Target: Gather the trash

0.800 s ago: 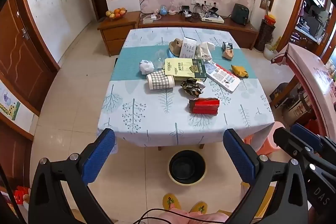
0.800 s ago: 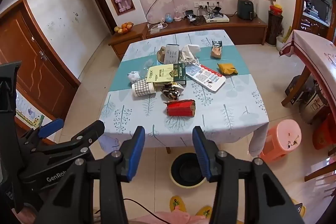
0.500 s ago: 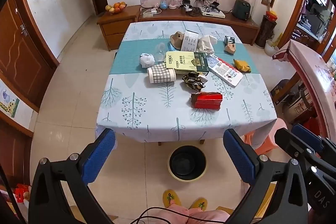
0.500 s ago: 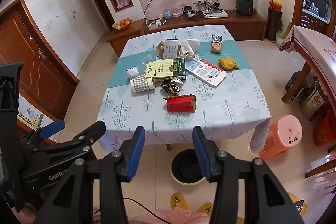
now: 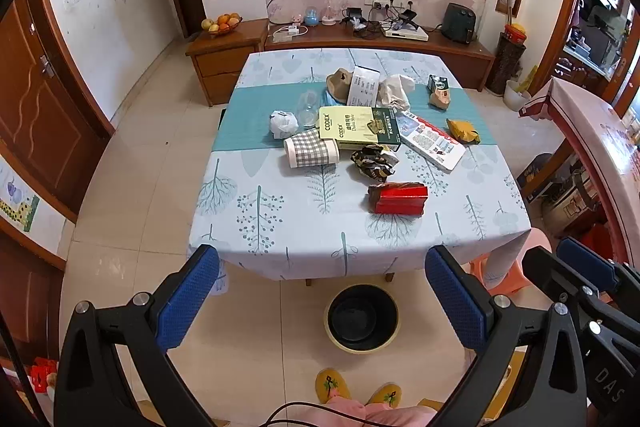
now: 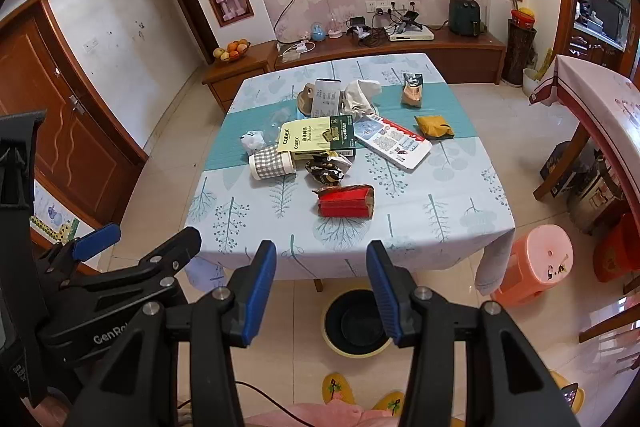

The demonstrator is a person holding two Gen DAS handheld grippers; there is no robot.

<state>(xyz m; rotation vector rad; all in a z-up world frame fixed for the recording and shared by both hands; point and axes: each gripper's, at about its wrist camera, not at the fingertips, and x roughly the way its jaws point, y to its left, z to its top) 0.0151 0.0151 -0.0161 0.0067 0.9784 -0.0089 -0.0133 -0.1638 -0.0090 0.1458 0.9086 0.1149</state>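
— What lay around you?

— I saw the trash on the table [image 5: 280, 227]: a red box [image 5: 398, 199] nearest, a crumpled wrapper [image 5: 374, 161] and a checked cup [image 5: 312, 153] behind. The bin [image 5: 362, 317] stood on the floor below the near edge.

— Fingers?

— My left gripper [image 5: 318, 297] was spread wide, my right gripper [image 6: 322, 293] half apart; both empty, short of the table.
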